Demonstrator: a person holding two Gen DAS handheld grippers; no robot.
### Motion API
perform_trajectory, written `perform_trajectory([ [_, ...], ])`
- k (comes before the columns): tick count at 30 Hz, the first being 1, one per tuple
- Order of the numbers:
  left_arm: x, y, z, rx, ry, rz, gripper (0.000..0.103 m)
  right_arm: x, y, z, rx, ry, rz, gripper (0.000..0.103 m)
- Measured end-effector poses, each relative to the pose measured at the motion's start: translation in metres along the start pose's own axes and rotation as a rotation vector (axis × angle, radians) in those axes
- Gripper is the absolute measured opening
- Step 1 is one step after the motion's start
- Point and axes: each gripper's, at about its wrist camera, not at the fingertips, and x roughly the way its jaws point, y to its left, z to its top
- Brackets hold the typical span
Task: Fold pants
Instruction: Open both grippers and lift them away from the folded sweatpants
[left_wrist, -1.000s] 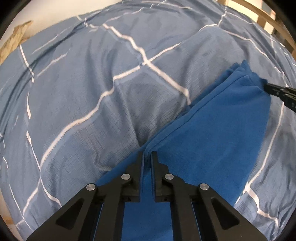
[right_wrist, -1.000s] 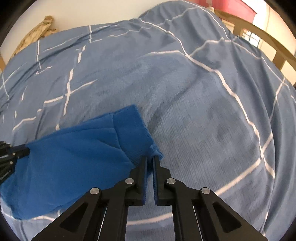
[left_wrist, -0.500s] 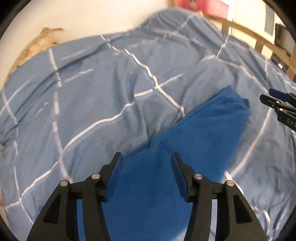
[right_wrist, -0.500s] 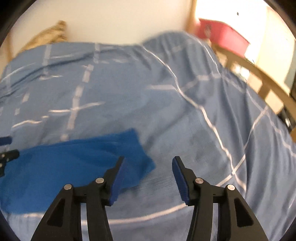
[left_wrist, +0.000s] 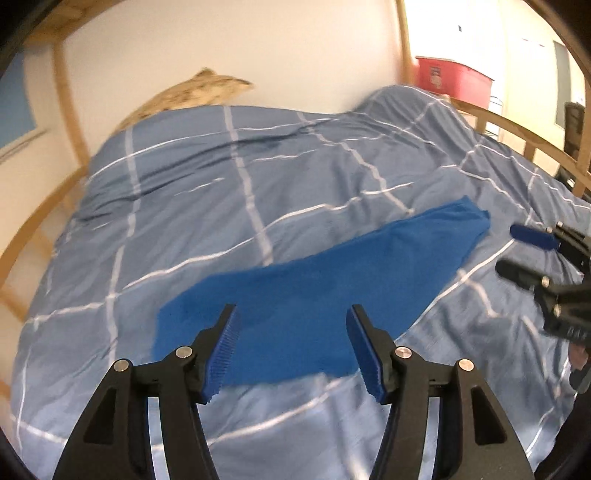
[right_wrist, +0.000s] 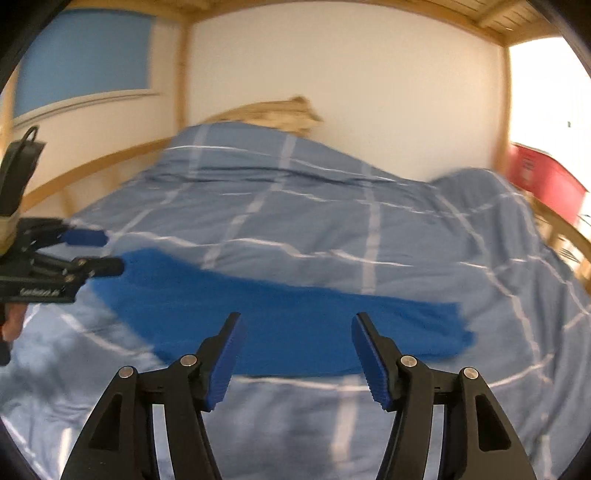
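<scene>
The blue pants (left_wrist: 325, 291) lie flat as a long folded strip on the bed's blue checked duvet (left_wrist: 240, 192). They also show in the right wrist view (right_wrist: 280, 325). My left gripper (left_wrist: 291, 339) is open and empty, held above the near edge of the pants. My right gripper (right_wrist: 295, 343) is open and empty too, above the pants' near edge. The right gripper shows at the right of the left wrist view (left_wrist: 517, 251), and the left gripper at the left of the right wrist view (right_wrist: 99, 253); both have their jaws apart.
A wooden bed rail (left_wrist: 517, 136) runs along the right side, another (right_wrist: 92, 166) along the left. A tan pillow (left_wrist: 192, 92) lies at the head against the white wall. A red box (left_wrist: 454, 79) stands beyond the bed.
Both grippers were shut on the pants' ends a second ago. They have opened, let go, and pulled back and up. The pants now lie free on the duvet.
</scene>
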Motion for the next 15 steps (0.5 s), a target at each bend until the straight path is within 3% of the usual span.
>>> perform_trajectory([
  [8, -0.021, 0.063, -0.064, -0.021, -0.028, 0.067, 0.058, 0.036, 0.081, -0.021, 0.016, 0.078, 0.193, 0.06],
  [15, 0.002, 0.1, -0.095, -0.03, 0.008, 0.018, 0.059, 0.07, 0.126, -0.038, 0.008, 0.147, 0.238, 0.06],
])
